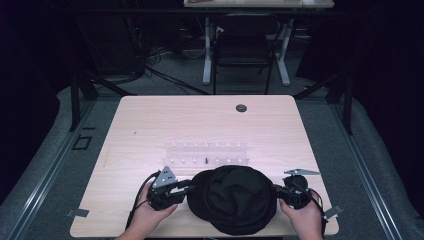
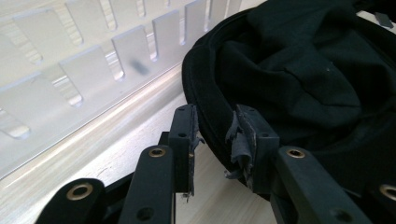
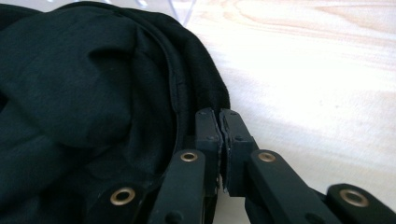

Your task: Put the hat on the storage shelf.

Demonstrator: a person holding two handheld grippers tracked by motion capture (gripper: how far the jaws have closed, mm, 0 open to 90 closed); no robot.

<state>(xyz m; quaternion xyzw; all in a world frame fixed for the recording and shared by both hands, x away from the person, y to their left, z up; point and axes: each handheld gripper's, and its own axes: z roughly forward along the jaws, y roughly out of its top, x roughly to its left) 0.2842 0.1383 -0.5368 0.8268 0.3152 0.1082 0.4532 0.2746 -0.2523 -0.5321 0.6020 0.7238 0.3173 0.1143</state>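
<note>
Black cloth bag lies at the table's near edge, just in front of the clear slotted rack. Your left gripper straddles the bag's left rim, jaws parted, not clamped. Your right gripper is clenched at the bag's right rim; whether cloth is pinched, cannot tell.

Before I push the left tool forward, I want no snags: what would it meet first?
The rim of the black fabric hat, already between the left tool jaws; they straddle it, not yet closed.
</note>
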